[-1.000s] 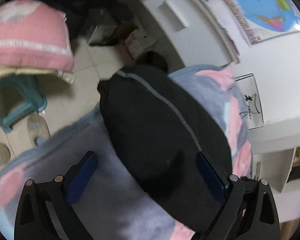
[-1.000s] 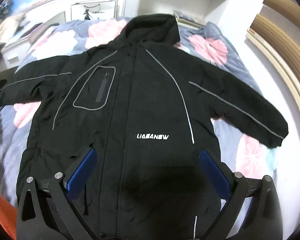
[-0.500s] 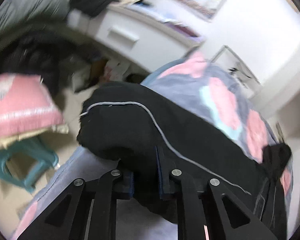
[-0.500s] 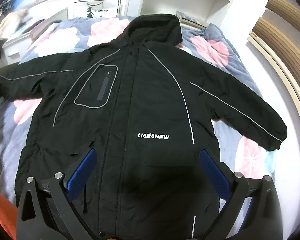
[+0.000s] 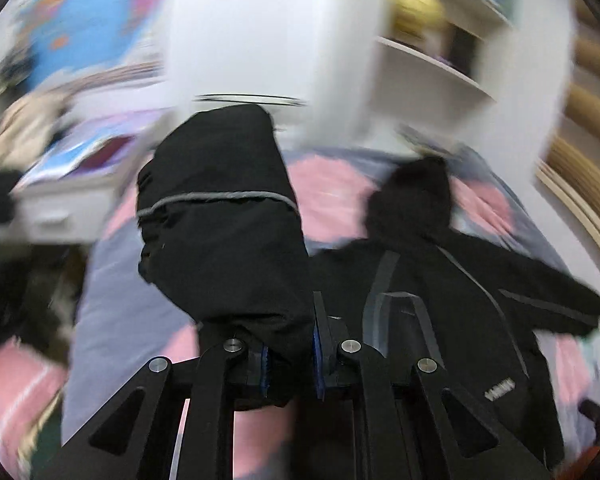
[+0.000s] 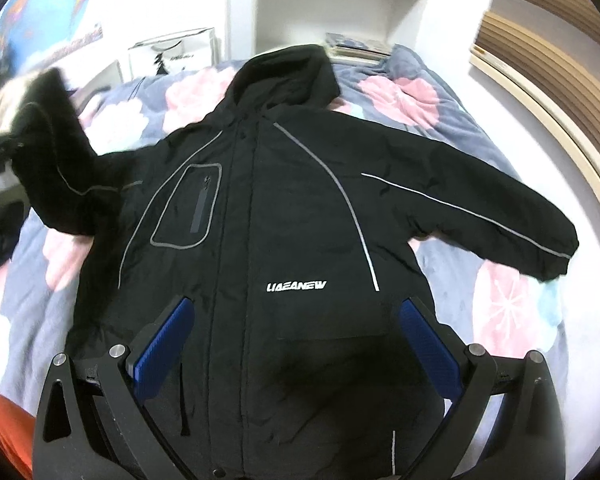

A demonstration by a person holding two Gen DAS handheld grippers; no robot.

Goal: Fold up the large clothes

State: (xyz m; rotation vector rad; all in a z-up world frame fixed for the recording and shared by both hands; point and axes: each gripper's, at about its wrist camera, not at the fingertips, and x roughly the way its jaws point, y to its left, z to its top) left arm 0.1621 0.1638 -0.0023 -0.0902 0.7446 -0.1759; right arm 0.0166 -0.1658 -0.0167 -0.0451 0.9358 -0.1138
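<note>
Item: black jacket (image 6: 300,220), padded, hooded, grey piping, chest logo. We find it laid front-up on a floral bedspread (image 6: 500,300), hood (image 6: 288,76) at the far end from both our grippers, hem nearest us. Its long axis runs straight away from the right gripper (image 6: 296,344), collar to hem.

Left gripper (image 5: 288,356): jaws together on the cuff end of the left sleeve (image 5: 220,216), cloth pinched between the blue pads. We hold that sleeve lifted off the bedspread; it stands up ahead of the gripper, much blurred, its grey piping crossing it. From this gripper the jacket body lies ahead and to the right, with the hood beyond.

Right gripper: jaws wide apart, nothing between them, hanging above the lower front of the jacket near the hem. The logo (image 6: 296,286) sits just ahead, between the pads.

Right sleeve (image 6: 480,216): flat, stretched out to the right of the right gripper, cuff well away from the body.

Governing relation, as we judge it: the held sleeve lies left of the body, so the fold must carry across to the right, at right angles to the jacket's long axis. Our left hand is the nearer and already has the cloth.

Fold not yet made; body still fully spread.
</note>
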